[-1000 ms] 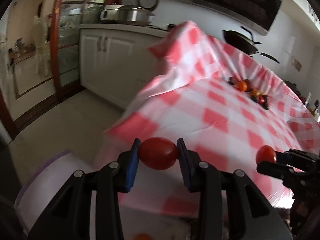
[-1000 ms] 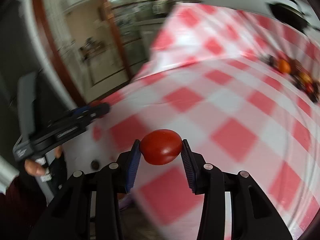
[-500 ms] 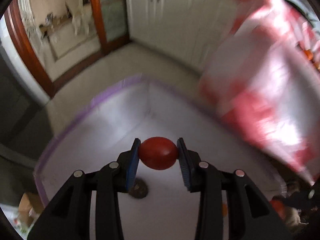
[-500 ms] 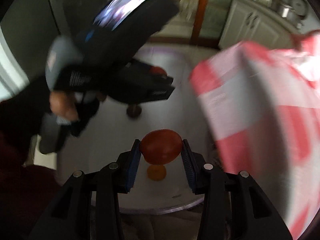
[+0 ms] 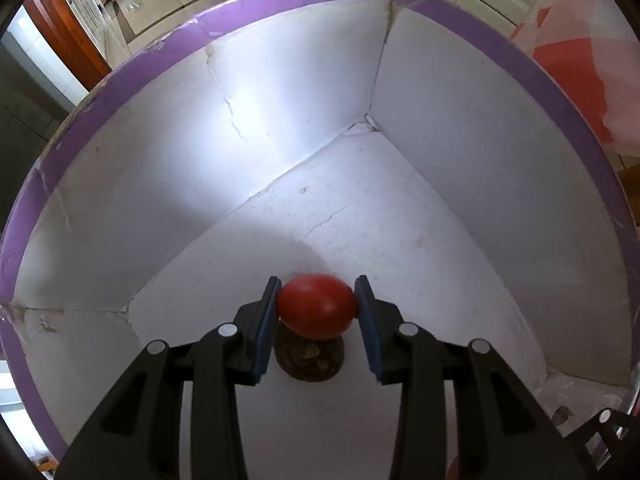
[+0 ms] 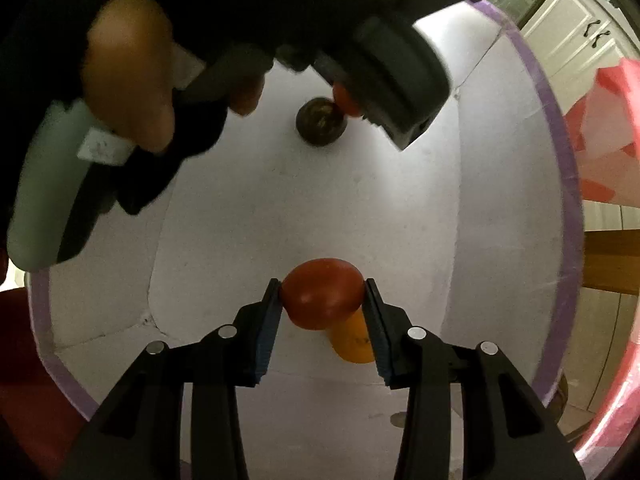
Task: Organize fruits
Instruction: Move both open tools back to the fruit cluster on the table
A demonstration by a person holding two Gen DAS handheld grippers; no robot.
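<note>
My left gripper (image 5: 316, 307) is shut on a red tomato (image 5: 316, 305), pointing down into a white box with a purple rim (image 5: 132, 64). A dark brown fruit (image 5: 309, 360) lies on the box floor right under that tomato. My right gripper (image 6: 322, 301) is shut on a second red tomato (image 6: 322, 298) over the same box (image 6: 558, 184). An orange fruit (image 6: 352, 340) lies on the floor just below it. In the right wrist view the left gripper's body (image 6: 384, 76) and the hand holding it (image 6: 128, 72) fill the top, above the brown fruit (image 6: 320, 122).
The red-and-white checked tablecloth (image 5: 580, 64) hangs beside the box on the right. White cabinets (image 6: 580, 36) and a tiled floor (image 5: 168, 4) lie beyond. The box walls rise steeply around both grippers.
Both grippers have swung from above the checked table down into the purple-rimmed box, each still holding its tomato. They now point downward at the box floor.
</note>
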